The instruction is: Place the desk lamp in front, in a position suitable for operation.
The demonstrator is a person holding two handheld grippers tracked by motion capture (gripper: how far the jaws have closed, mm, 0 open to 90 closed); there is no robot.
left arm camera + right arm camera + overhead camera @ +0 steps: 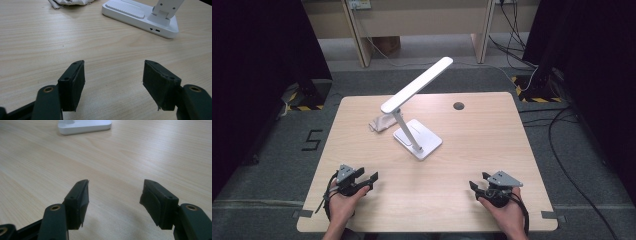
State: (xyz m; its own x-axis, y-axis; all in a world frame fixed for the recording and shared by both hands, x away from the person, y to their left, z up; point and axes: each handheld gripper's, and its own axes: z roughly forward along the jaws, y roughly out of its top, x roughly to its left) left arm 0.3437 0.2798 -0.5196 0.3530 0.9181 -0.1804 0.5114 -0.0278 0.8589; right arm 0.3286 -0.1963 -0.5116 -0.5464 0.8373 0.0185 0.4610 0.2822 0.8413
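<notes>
Matt pale wood table (482,150); smooth white plastic lamp (417,90); crumpled cloth (381,123).

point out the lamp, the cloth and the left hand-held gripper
lamp (418,137): high view, on its flat white base
cloth (381,123): high view, middle of the crumpled heap
left hand-held gripper (366,175): high view, midway between its open jaw tips

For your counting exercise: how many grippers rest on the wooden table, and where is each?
2. The left gripper sits near the table's front-left edge, jaws open; the right gripper sits near the front-right edge, jaws open. Both are well short of the white desk lamp.
</notes>
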